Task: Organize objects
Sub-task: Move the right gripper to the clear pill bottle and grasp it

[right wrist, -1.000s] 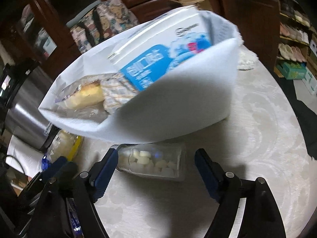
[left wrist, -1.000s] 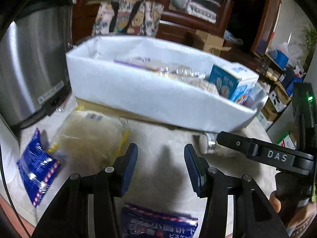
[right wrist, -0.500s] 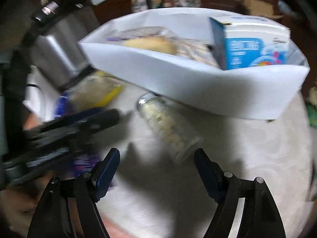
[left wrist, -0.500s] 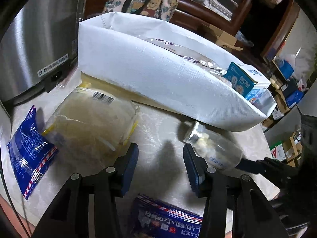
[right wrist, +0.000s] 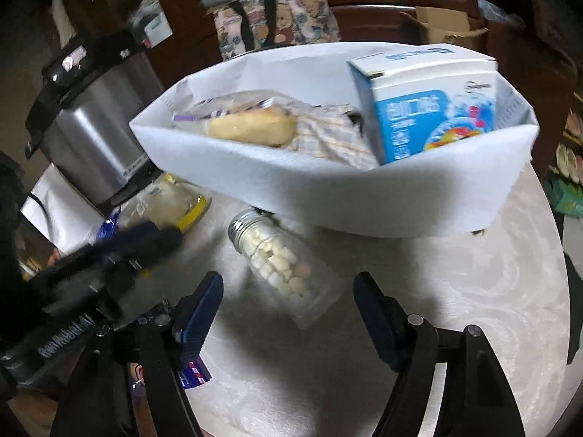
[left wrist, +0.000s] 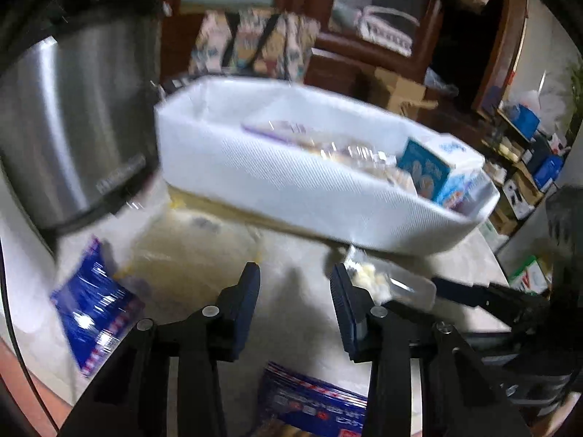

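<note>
A clear glass jar (right wrist: 284,266) of pale pieces with a metal lid lies on the marbled tabletop (right wrist: 455,291), just in front of the white fabric bin (right wrist: 328,189). My right gripper (right wrist: 289,284) hovers over the jar's base. Its jaws are closing, with the jar between them and the pads off the glass. In the left wrist view the jar (left wrist: 386,284) lies just right of my left gripper (left wrist: 295,273). That gripper's jaws are closing on nothing. The bin (left wrist: 291,185) holds a blue and white carton (right wrist: 426,113) and wrapped bread (right wrist: 251,127).
A steel cooker (left wrist: 73,138) stands left of the bin. On the table lie a clear bag of pale contents (left wrist: 189,251), a blue packet (left wrist: 94,309) and a blue biscuit packet (left wrist: 313,404). A patterned bag (right wrist: 277,18) and dark cabinets are behind.
The right wrist view has rolled, so the jar now points lid-away instead of lying crosswise. The left gripper has shifted, its fingers have narrowed, and the jar sits closer to its right finger.
</note>
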Demonstrator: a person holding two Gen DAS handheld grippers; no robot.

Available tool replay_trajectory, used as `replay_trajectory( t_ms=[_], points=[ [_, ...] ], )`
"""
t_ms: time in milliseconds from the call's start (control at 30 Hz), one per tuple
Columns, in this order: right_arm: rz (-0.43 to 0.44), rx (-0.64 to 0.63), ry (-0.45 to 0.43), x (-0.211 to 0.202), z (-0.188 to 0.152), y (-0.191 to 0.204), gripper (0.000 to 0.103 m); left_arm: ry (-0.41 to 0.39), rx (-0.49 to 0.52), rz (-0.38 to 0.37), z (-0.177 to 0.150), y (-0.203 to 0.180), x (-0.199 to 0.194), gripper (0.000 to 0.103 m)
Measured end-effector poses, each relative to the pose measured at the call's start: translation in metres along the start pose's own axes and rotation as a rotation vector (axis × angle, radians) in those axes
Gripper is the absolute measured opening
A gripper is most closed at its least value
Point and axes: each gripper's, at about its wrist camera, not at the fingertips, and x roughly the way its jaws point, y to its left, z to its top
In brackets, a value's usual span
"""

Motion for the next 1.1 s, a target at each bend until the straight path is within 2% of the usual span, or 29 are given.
replay_trajectory(
  t_ms=[67,133,167,267,433,667,700,733,767,867,967,1000,1033,1100],
  points=[
    [-0.024,-0.030,0.011,0.004,-0.003,0.006,0.070,-0.039,-0.029,-0.017,0.002,0.007,-0.008,0.040],
    [-0.078,-0.070,0.024,0.012,-0.005,0.014,0.061,-0.071,-0.052,-0.013,0.003,0.014,-0.013,0.040],
    [-0.121,-0.099,0.024,0.016,-0.007,0.018,0.052,-0.086,-0.056,-0.006,0.004,0.016,-0.016,0.040],
    [-0.168,-0.140,0.014,0.018,-0.009,0.027,0.050,-0.116,-0.065,-0.002,0.005,0.019,-0.021,0.040],
    [-0.102,-0.089,-0.027,0.007,-0.006,0.020,0.047,-0.136,-0.063,-0.012,0.009,0.015,-0.023,0.040],
    [0.102,0.073,-0.206,-0.044,0.003,-0.010,0.039,-0.205,-0.029,0.009,0.009,0.008,-0.033,0.040],
    [0.125,0.095,-0.218,-0.049,0.001,-0.015,0.012,-0.216,-0.024,0.013,0.009,0.008,-0.035,0.040],
    [0.145,0.116,-0.231,-0.055,0.003,-0.020,0.004,-0.228,-0.017,0.016,0.009,0.007,-0.037,0.040],
    [0.161,0.142,-0.244,-0.057,0.005,-0.024,0.007,-0.235,-0.012,0.017,0.008,0.006,-0.038,0.040],
    [0.171,0.167,-0.261,-0.060,0.009,-0.027,0.007,-0.236,0.010,0.028,0.008,0.003,-0.036,0.040],
    [0.153,0.171,-0.238,-0.060,0.009,-0.027,0.009,-0.217,0.020,0.036,0.008,0.001,-0.031,0.040],
    [0.141,0.166,-0.224,-0.063,0.006,-0.032,0.013,-0.210,0.022,0.034,0.008,0.000,-0.030,0.040],
    [0.125,0.158,-0.198,-0.062,0.003,-0.033,0.020,-0.203,0.022,0.032,0.008,0.000,-0.028,0.040],
    [0.091,0.135,-0.135,-0.054,0.001,-0.028,0.065,-0.194,0.019,0.032,0.008,0.000,-0.026,0.040]
  ],
)
